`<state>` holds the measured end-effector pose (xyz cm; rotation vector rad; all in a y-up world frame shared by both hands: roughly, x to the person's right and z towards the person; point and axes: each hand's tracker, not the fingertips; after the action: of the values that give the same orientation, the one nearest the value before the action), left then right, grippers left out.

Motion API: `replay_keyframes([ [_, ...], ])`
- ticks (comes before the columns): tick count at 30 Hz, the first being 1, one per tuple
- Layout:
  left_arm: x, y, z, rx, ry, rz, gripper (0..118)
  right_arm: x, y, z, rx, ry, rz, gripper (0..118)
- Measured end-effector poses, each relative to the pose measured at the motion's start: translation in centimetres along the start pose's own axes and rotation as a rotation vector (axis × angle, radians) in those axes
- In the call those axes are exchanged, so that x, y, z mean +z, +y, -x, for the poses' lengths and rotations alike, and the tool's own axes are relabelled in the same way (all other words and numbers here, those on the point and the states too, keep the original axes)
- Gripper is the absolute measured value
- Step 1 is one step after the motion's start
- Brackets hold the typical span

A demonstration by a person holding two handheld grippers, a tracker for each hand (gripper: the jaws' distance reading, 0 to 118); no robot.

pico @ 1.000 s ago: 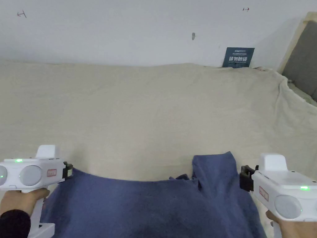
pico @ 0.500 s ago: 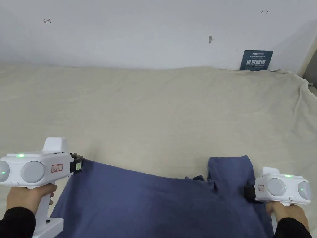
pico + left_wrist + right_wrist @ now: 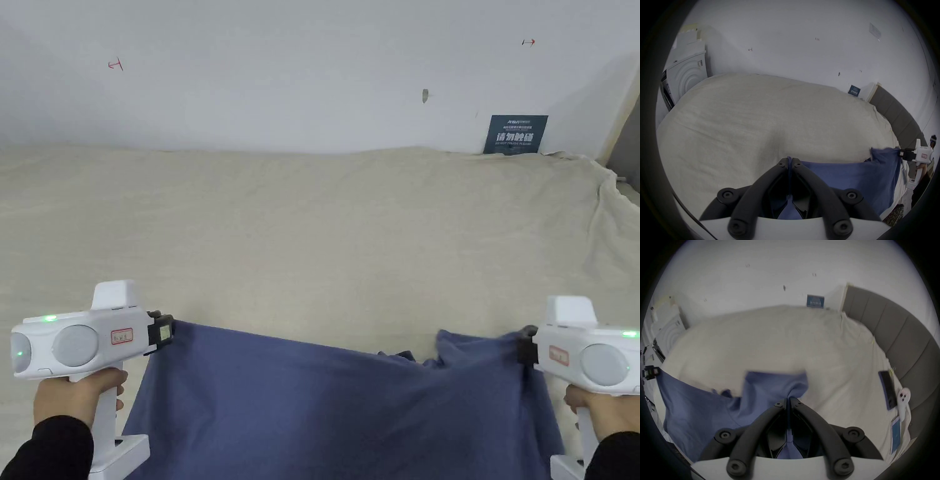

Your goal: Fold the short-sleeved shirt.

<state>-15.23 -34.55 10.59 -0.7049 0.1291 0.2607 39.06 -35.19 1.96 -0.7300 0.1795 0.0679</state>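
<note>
Blue wall sign (image 3: 515, 134) — lettering not legible

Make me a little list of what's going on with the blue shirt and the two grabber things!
shirt: blue shirt, held up along its top edge, hanging at the near edge of the bed
left gripper: shut on the shirt's left end
right gripper: shut on the shirt's right end
surface: beige sheet on the bed
fold: not yet made

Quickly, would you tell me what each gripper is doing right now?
Left gripper: shut on the blue shirt.
Right gripper: shut on the blue shirt.
</note>
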Motion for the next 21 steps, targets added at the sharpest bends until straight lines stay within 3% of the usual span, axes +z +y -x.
replay_keyframes([
  [9,8.1,5.0,0.6,0.054,0.026,-0.174,0,10.1,6.8,0.5,-0.002,0.057,-0.315,2],
  [21,16.8,17.5,-1.2,0.023,0.049,-0.432,0,16.9,19.5,2.1,0.035,0.061,-0.606,2],
])
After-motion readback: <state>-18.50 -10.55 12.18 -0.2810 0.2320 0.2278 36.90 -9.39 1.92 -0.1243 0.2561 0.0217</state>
